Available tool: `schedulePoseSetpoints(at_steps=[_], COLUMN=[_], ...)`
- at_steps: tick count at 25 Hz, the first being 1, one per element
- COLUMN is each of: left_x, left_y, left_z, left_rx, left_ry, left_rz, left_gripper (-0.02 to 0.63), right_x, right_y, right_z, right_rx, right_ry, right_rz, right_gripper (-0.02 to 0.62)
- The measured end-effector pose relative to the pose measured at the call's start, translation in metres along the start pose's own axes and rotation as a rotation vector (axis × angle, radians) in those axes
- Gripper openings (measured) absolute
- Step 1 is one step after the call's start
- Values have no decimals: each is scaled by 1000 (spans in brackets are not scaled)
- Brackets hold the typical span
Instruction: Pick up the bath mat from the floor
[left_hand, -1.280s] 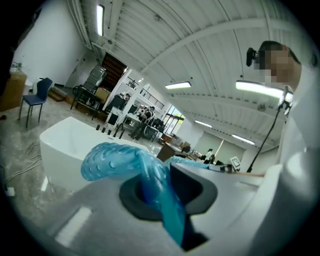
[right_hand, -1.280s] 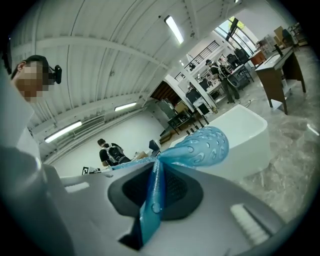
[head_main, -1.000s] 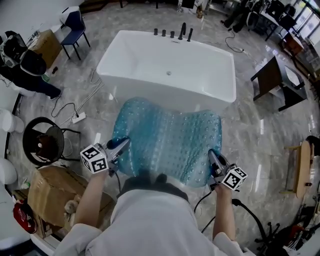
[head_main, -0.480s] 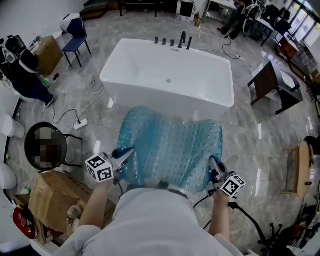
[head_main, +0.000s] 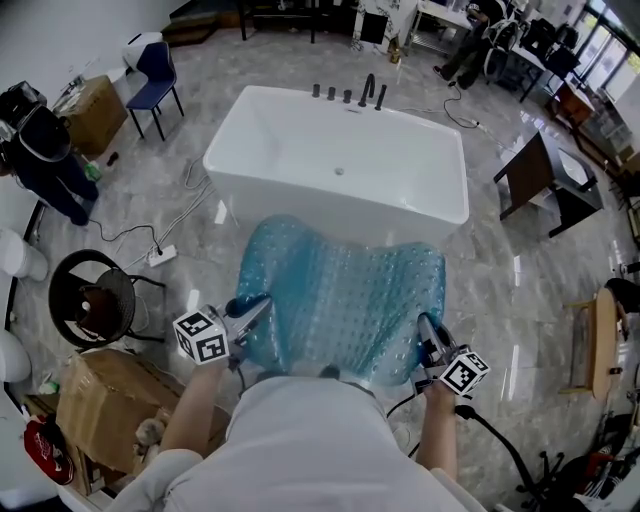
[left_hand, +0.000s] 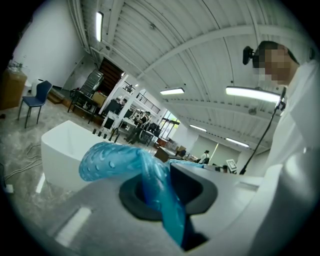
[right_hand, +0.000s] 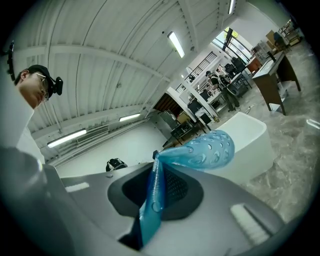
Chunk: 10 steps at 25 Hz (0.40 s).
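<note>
- Standing in the room, I see the blue, bumpy bath mat (head_main: 340, 300) stretched out on the near side of the bathtub (head_main: 290, 200), between the tub's front wall and the person's body.
- The left gripper (head_main: 250, 305) sits at the mat's near-left corner, on the person's side of the tub. Its jaws are pinched almost together on the mat, with the blue sheet running straight through the narrow gap and bulging out beyond it.
- The right gripper (head_main: 425, 325) does the same at the near-right corner: narrow jaws, a folded strip of mat clamped between them, the rest fanning out towards the tub.
- Both near corners are raised in front of the person, so the mat sags in a shallow trough between the two grips.
- The far edge reaches towards the foot of the tub and hides the lower part of its front wall. I cannot tell whether that edge hangs free, rests on the marble floor (head_main: 520, 290), or leans on the tub.
- By my reckoning, the grasp is done and the lift is well along.
- What seems left is to bring the far end clear of the floor, away from the tub, so the whole mat hangs from the grippers.
- The mat looks soft and floppy, so I judge those two small corner pinches carry all of it.
</note>
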<state>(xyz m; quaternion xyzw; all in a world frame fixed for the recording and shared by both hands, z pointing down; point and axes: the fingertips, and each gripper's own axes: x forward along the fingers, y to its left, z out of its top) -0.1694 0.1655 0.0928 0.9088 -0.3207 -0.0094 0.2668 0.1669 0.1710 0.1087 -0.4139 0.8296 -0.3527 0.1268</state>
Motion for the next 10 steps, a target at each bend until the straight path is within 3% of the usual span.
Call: schedulePoseSetpoints(at_steps=[10], left_x=[-9], left_y=[2], left_z=[8], left_rx=[-1], left_ry=[-19], left_rz=[8], left_gripper=[49], right_x=[6], right_y=[11], right_z=[2], right_rx=[11], right_ry=[-37], right_rz=[-6], right_gripper=[34])
